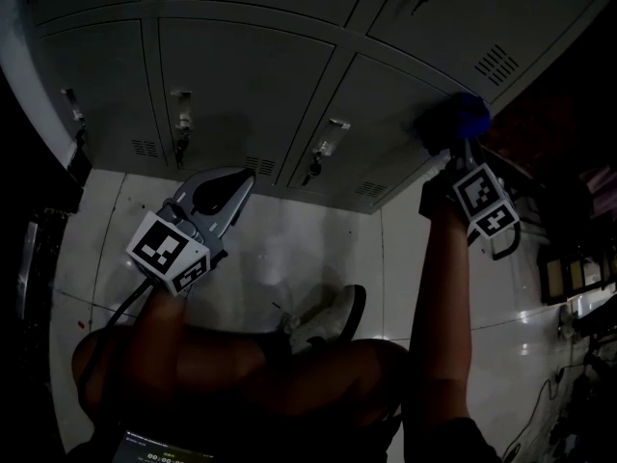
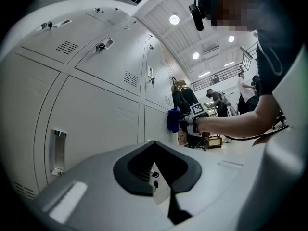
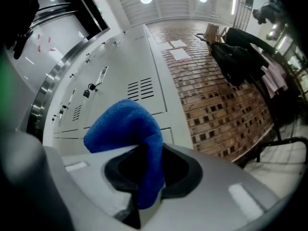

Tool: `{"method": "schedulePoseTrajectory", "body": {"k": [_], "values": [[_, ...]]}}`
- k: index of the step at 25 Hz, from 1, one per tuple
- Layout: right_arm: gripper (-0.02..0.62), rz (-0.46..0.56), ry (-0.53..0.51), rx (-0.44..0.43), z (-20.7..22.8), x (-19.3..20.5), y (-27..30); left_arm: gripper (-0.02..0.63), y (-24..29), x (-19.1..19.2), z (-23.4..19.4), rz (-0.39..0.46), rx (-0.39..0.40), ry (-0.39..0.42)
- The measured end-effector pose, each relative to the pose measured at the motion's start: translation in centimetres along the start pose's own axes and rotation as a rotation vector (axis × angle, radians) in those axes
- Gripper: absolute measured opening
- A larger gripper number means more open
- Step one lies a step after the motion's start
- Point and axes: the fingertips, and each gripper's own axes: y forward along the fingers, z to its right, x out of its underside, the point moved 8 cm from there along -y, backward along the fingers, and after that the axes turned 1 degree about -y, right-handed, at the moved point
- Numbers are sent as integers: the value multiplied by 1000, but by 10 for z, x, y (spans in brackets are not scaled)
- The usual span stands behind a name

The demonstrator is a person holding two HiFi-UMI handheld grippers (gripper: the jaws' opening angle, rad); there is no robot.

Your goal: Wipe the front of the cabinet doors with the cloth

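Head view: the grey cabinet doors (image 1: pixel 241 75) fill the top of the frame, above a white tiled floor (image 1: pixel 289 249). The right gripper (image 1: pixel 459 149) is raised to a door on the right, with the blue cloth (image 1: pixel 463 114) bunched at its tip, seemingly against the metal. The left gripper (image 1: pixel 231 186) hangs lower, near the bottom doors, touching nothing. A shoe (image 1: pixel 333 316) sits below it.

Left gripper view: its jaws are together with nothing between them. Beyond them, the cloth sits at a door face further along the row.

Right gripper view: the jaws are clamped on the cloth, which stands up between them and flops over to the left. Vented doors lie behind it and a brick wall (image 3: pixel 216 100) to the right.

The wipe seems to be under way on 1 door. To do it well, I would tilt the right gripper so the loose fold lies flat on the panel rather than only its edge. Press evenly, run overlapping strokes, and steer round the latches and vent slots so the cloth does not snag. The left gripper is best held clear.
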Motion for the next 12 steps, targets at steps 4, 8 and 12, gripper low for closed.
{"method": "schedulePoseTrajectory", "body": {"k": [4, 8, 12], "values": [[66, 9, 9, 69, 28, -4, -6, 5, 1, 0, 0, -2, 1, 0], [66, 2, -8, 102, 40, -3, -9, 5, 1, 0, 0, -3, 2, 2], [66, 9, -7, 109, 41, -4, -14, 5, 1, -1, 0, 0, 1, 3]]}}
